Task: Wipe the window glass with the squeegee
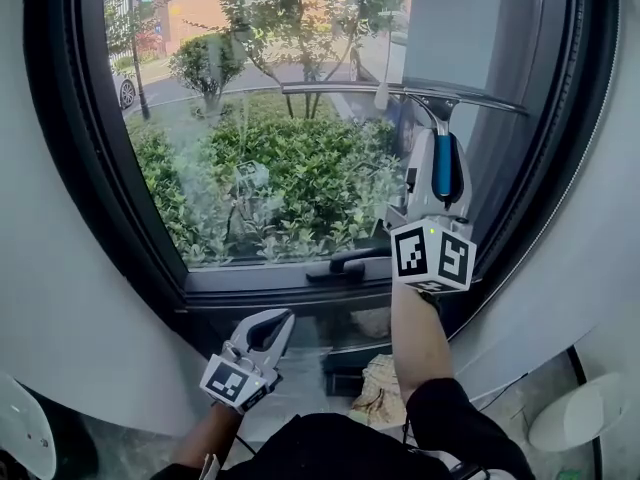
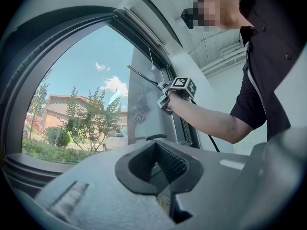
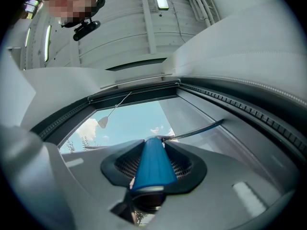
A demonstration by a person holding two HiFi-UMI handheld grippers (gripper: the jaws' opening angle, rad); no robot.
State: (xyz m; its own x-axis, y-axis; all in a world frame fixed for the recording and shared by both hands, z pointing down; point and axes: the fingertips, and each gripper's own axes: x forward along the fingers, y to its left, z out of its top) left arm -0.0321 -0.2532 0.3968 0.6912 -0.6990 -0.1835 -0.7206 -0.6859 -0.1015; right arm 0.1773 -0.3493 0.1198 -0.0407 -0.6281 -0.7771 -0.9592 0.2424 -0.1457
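Closest to the head camera is the person's dark short sleeve (image 1: 455, 413), at the bottom edge of the view. From it the bare right forearm (image 1: 415, 333) rises toward the window.

Low and left of it hangs the left gripper (image 1: 285, 318), a white two-jaw tool with a square-marker cube (image 1: 235, 380) at its base. It is below the bottom rail of the dark window frame (image 1: 150, 258) and well apart from the glass. Its own view shows the ribbed pads (image 2: 170, 163) drawn together at the tips, with nothing between them.

The right gripper (image 1: 441, 143) is raised in front of the right side of the large window glass pane (image 1: 250, 128). Its marker cube (image 1: 433, 255) faces the camera. Its jaws are clamped on the blue handle (image 3: 152, 164) of the squeegee, which fills the gap between the pads in the right gripper view.

The squeegee (image 1: 400, 90) stands handle-down, and its long thin metal blade runs nearly level across the upper right part of the pane, with the right end slightly lower. The blade lies at the glass, but actual contact cannot be confirmed.

A black lever-type window handle (image 1: 345, 264) sits on the bottom rail of the frame, between the two grippers. Green shrubs (image 1: 290, 183) and trees show outside through the pane.
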